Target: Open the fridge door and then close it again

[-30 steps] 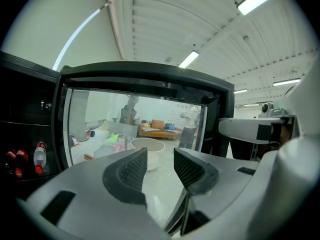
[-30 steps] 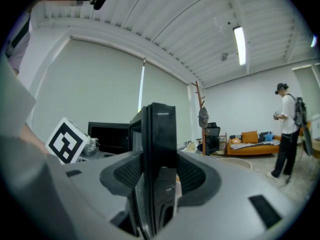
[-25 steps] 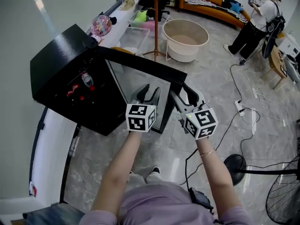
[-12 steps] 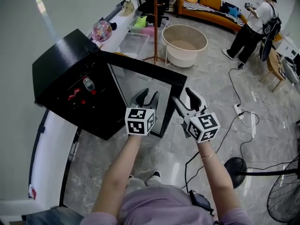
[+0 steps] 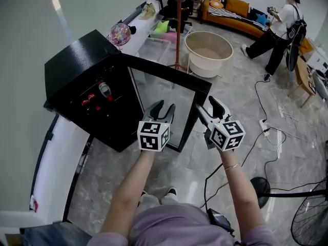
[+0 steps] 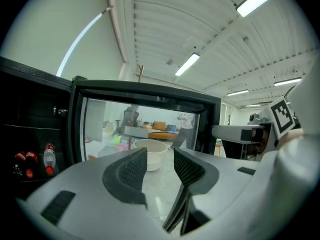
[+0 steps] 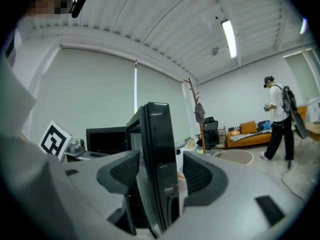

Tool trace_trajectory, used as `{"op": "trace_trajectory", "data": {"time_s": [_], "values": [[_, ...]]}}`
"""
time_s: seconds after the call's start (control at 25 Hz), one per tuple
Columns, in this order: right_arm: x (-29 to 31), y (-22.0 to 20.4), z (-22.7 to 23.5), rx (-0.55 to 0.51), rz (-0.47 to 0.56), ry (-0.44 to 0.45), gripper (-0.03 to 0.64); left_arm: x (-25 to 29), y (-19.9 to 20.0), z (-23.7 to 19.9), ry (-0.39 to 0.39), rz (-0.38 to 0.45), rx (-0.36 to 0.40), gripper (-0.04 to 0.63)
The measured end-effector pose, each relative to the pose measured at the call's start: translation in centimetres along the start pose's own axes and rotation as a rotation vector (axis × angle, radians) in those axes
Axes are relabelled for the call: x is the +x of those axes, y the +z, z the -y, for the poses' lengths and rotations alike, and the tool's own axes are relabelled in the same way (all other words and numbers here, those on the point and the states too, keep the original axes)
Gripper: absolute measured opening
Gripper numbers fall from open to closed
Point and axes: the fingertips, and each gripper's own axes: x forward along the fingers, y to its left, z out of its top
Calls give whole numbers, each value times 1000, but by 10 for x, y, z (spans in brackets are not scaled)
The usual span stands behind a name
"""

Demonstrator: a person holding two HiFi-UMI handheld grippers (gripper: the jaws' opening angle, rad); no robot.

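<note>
Right gripper [image 7: 161, 160]: it stands at the free edge of the door [image 7: 155, 126], and the black edge runs upright between my two jaws. The jaws have just been opening. On the right of the right gripper view a clear gap shows between the door and that pad. The other pad lies just beside the edge, and I see no pressure there. Finding: jaws fairly wide, astride the door edge, not clamped on it.

Left gripper [image 6: 160, 156]: it faces the glass pane of the door from the front. The jaws stand a narrow gap apart with nothing between them. Whether the tips touch the glass I cannot tell.

Fridge [image 5: 77, 70]: a black cabinet against the wall, on the left of the head view. Its door is swung well out from the cabinet — open, the glass facing me. Bottles [image 5: 104, 88] with red caps stand on a shelf inside.

Surroundings: a pale tub [image 5: 207, 47] sits on the floor beyond the door and also shows through the glass. A sofa [image 5: 241, 9] stands along the far wall, with a person [image 5: 279, 27] near it, well apart from the fridge. Cables [image 5: 271, 124] trail across the floor on my right.
</note>
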Motion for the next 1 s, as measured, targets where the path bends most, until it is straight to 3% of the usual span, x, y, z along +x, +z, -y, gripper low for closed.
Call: {"op": "trace_trajectory", "data": {"time_s": [1.0], "values": [[1,-5,-23,-16,29,85,232,-70,-21,-22,74,-7,-38,150]]}}
